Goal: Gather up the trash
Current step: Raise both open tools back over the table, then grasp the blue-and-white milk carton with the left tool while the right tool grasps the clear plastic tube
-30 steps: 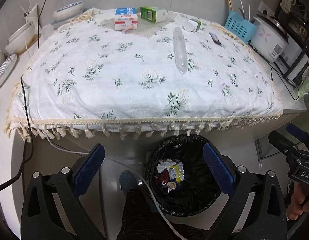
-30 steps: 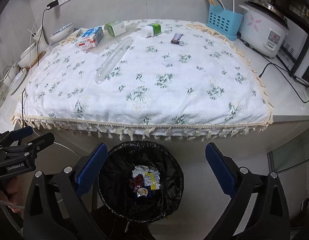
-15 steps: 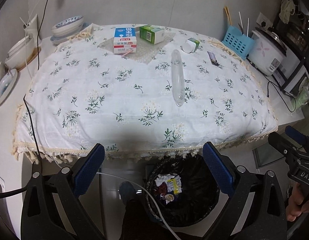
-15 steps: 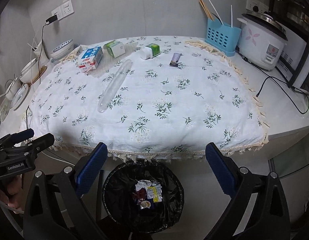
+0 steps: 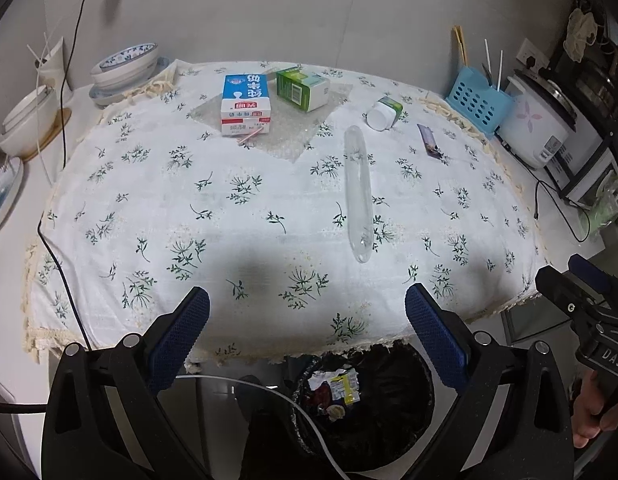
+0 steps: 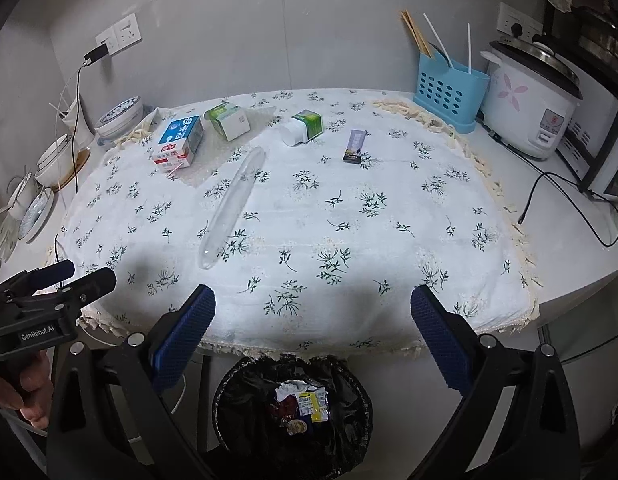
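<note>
The table (image 6: 569,280) wears a floral tablecloth (image 6: 349,232) whose fringe hangs over the near edge, directly above the black-lined trash bin (image 6: 237,384) on the floor. That overhang is the biggest risk: tongs coming up from below could catch the fringe and drag the cloth, pulling everything on it toward the edge.

Both the left tongs (image 5: 307,336) and the right tongs (image 6: 313,336) stand wide apart and empty, hovering at the table's near edge above the bin.

The remaining trash lies well apart from them on the far half of the cloth. The long clear plastic tube (image 5: 358,196) is nearest; round and slick, it would probably roll or squirt out of a pinch taken off-centre. The blue milk carton (image 5: 245,104) and green carton (image 5: 301,88) sit on a sheet of bubble wrap (image 5: 293,136), which could slide or lift along with a carton. A small straw (image 5: 251,136) beside the blue carton is easily missed. The tipped white-and-green bottle (image 6: 301,128) might roll, and the flat dark wrapper (image 6: 355,146) gives little to grip, so the tongs may scrape cloth instead.
</note>
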Tool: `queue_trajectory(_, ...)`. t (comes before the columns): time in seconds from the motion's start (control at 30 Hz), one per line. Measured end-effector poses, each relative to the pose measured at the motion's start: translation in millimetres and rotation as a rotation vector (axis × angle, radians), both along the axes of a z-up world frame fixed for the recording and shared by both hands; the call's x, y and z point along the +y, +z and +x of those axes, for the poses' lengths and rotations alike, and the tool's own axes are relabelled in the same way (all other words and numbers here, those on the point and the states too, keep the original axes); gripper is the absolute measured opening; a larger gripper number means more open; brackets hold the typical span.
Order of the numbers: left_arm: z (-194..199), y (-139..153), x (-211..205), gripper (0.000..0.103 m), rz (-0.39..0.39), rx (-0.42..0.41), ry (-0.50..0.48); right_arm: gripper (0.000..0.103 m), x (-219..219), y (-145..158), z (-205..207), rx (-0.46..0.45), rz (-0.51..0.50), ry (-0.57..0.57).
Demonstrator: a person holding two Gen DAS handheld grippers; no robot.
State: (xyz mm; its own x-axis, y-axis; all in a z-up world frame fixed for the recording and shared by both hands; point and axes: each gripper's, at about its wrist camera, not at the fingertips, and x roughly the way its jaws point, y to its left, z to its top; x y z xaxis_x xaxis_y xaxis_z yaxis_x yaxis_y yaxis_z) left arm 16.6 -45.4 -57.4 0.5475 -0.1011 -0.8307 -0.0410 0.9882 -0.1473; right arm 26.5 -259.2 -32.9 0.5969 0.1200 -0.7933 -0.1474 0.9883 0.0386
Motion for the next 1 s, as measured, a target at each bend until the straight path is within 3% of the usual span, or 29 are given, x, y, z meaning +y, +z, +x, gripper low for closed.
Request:
queue_trajectory(0.63, 79.6, -1.2, 38.5, 0.096, 0.002, 0.006, -0.004, 0.094, 38.7, 5.8, 70.6, 0.010, 0.011, -0.001)
queue_trajectory(1.0, 135.9, -15.8, 61.7, 0.096, -0.003, 0.029, 0.003, 0.094, 66.0, -8.8, 111.1, 0.047, -0.006, -0.001)
